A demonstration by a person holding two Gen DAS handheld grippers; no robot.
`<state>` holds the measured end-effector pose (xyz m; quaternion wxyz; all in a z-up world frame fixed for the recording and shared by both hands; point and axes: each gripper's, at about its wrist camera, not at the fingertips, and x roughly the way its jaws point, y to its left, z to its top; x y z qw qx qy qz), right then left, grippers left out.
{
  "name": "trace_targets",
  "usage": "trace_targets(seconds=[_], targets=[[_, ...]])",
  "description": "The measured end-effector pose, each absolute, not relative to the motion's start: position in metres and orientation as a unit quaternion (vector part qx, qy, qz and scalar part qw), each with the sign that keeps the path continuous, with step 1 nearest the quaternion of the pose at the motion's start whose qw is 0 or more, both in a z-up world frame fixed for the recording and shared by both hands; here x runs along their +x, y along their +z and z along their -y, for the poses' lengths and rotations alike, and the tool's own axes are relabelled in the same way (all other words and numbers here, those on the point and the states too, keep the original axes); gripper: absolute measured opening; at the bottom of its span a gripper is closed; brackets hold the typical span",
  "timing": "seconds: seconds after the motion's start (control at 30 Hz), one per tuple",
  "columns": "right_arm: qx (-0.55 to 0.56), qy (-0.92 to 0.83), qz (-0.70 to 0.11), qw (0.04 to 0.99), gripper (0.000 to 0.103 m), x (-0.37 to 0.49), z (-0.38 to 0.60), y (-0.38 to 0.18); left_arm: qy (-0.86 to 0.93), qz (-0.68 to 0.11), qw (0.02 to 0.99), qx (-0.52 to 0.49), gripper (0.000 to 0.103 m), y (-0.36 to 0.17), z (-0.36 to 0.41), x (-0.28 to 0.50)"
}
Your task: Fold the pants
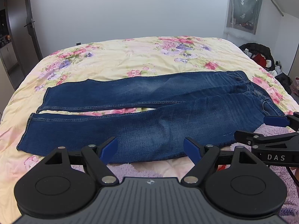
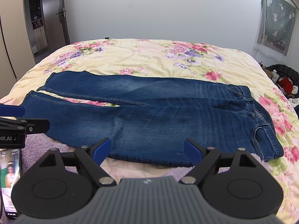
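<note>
Blue jeans [image 1: 149, 108] lie flat across the floral bed, both legs pointing left, waistband at the right; they also show in the right wrist view [image 2: 158, 119]. My left gripper [image 1: 150, 149] is open and empty, just above the near edge of the near leg. My right gripper [image 2: 147, 150] is open and empty, at the near edge of the thigh part. Each gripper shows in the other's view: the right one at the right edge [image 1: 269, 130], the left one at the left edge [image 2: 16, 119].
The bed has a yellow floral quilt [image 1: 130, 56] and a purple fuzzy blanket [image 2: 43, 145] at the near edge. A phone [image 2: 10, 183] lies at the near left. Clothes are piled [image 1: 261, 56] beside the bed on the right. A door [image 2: 61, 13] is at the back left.
</note>
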<state>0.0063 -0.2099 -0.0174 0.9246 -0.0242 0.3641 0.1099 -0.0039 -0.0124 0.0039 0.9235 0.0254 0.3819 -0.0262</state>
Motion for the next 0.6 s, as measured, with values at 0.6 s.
trace_targets(seconds=[0.6], targets=[[-0.013, 0.112, -0.356, 0.928, 0.082, 0.015, 0.226, -0.015, -0.005, -0.362, 0.929, 0.073, 0.093, 0.008, -0.013, -0.001]])
